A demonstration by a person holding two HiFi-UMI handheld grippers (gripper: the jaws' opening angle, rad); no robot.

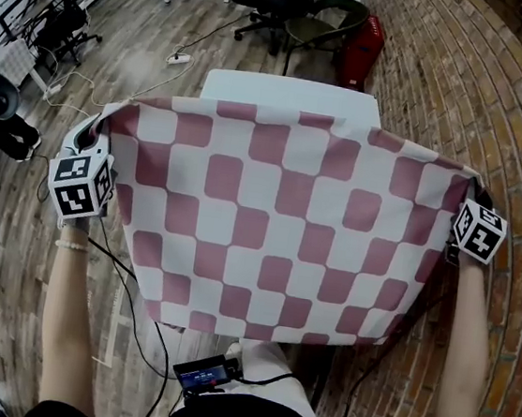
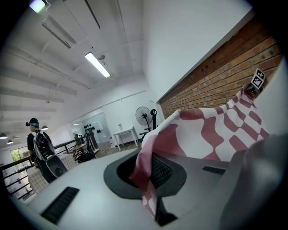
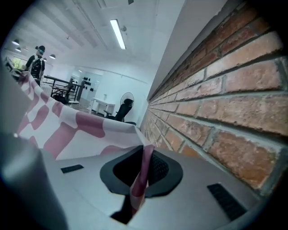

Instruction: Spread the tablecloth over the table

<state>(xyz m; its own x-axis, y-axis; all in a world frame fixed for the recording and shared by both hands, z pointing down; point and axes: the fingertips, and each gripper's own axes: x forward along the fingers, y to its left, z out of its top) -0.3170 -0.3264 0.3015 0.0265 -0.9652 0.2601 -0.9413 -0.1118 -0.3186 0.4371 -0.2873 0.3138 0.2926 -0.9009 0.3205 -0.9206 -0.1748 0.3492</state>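
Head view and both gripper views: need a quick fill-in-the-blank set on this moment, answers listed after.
1. The left gripper and the right gripper are each shut on a corner of the ____.
2. The table seen in the head view is ____ in colour.
3. The wall beside the right gripper is built of ____.
4. In the left gripper view, a standing ____ is near the far white wall.

Missing words: tablecloth; white; brick; fan.
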